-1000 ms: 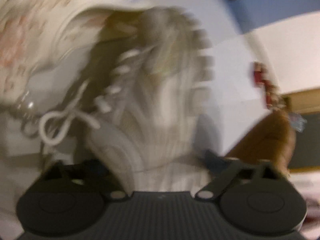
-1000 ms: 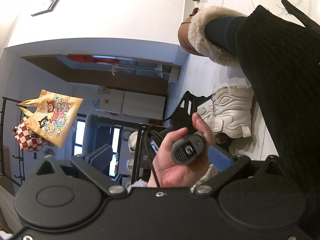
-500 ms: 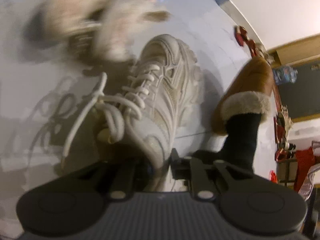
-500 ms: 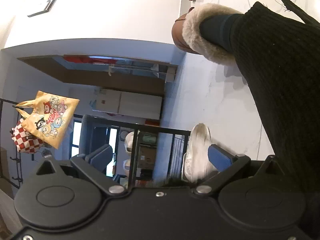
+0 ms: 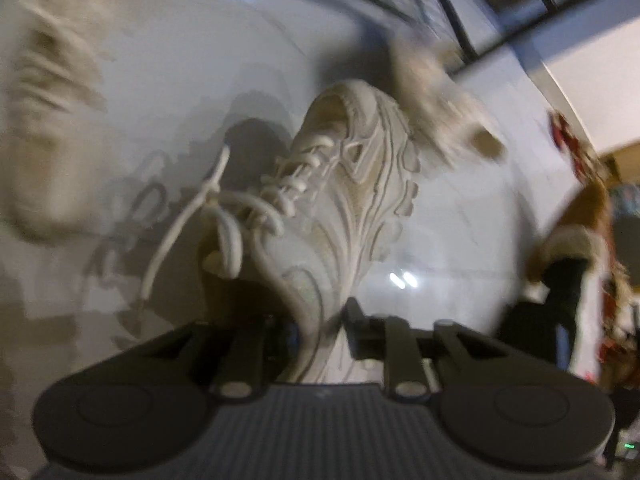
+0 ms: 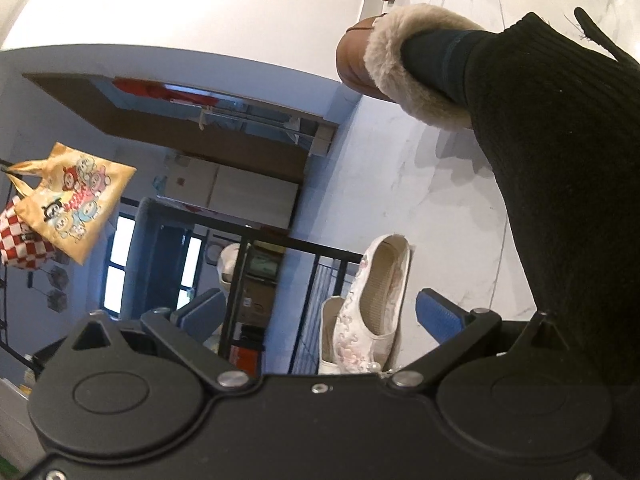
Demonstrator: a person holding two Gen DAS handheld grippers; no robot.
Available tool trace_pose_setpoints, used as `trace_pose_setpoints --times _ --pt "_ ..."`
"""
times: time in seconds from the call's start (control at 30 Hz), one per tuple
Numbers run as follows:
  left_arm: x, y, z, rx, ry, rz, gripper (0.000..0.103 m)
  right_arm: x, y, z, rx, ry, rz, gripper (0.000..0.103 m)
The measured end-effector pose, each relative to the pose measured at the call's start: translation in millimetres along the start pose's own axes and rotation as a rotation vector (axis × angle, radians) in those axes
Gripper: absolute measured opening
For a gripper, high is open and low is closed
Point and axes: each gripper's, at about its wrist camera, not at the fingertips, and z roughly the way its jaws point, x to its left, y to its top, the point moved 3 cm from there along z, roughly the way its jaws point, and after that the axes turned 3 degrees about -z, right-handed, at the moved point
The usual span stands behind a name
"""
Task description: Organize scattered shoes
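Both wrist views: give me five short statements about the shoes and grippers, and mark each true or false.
1. The left gripper is clamped on the heel of a cream lace-up sneaker. True.
2. The sneaker's laces are tucked neatly inside it. False: the laces hang loose.
3. The right gripper grips the embroidered slip-on shoe. False: its jaws stand open with nothing between them; the shoe lies beyond.
4. The person wears a brown boot with a fleece cuff. True.
5. A yellow cartoon bag hangs beside a red-and-white checked one. True.
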Motion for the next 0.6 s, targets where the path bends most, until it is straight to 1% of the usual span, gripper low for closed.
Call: trace_pose_setpoints --times 0.07,0.1,0.13,0.17,0.23,0.27,0.3,0.33,0.37,0.47,0.5,0.53,0.6 --pt "7.9 5.5 -8.6 -0.071 0.077 0.107 0.036 1.9 -2.5 0.9 0.010 -0.018 -0.022 0.103" --pt "5.4 7.2 -9.4 -0.090 0.094 0.156 0.037 2.9 -3.9 1.6 0.014 -0.030 -0.035 0.103" --pt "-0.8 8.0 -9.8 -0.118 0.115 0.226 0.037 3.8 -5.1 2.1 0.018 -0.041 -0.047 0.103" --pt "-8.7 6.1 -9.2 -0.137 0.120 0.260 0.036 5.0 -6.5 2.7 0.021 -0.053 -0.059 0.103" --pt "-24.7 1.8 -7.9 -0.176 0.121 0.321 0.038 9.2 -10.2 4.0 0.035 -0.079 -0.094 0.103" --pt "-32.9 -1.1 -6.5 -0.191 0.101 0.325 0.044 11.4 -12.4 4.6 0.044 -0.092 -0.113 0.103" --pt "-40.3 -2.7 -5.3 -0.201 0.087 0.320 0.062 13.5 -14.9 5.1 0.052 -0.104 -0.131 0.103" --pt "-45.1 -4.9 -6.2 -0.216 0.070 0.309 0.073 15.4 -17.2 5.4 0.060 -0.115 -0.149 0.103" --pt "-48.4 -7.2 -10.4 -0.246 0.048 0.296 0.087 17.0 -19.3 5.1 0.068 -0.125 -0.164 0.103" --pt "-41.1 -15.0 -48.2 -0.424 -0.042 0.255 0.091 22.5 -26.7 4.7 0.105 -0.155 -0.214 0.103" --pt "-34.2 -16.5 -60.0 -0.482 -0.058 0.236 0.095 24.5 -28.5 5.2 0.117 -0.164 -0.228 0.103" --pt "-22.3 -18.9 -73.9 -0.543 -0.057 0.209 0.097 27.2 -29.8 6.7 0.127 -0.175 -0.245 0.103" --pt "2.2 -21.3 -95.4 -0.650 -0.034 0.148 0.102 36.9 -39.9 13.6 0.180 -0.227 -0.317 0.103"
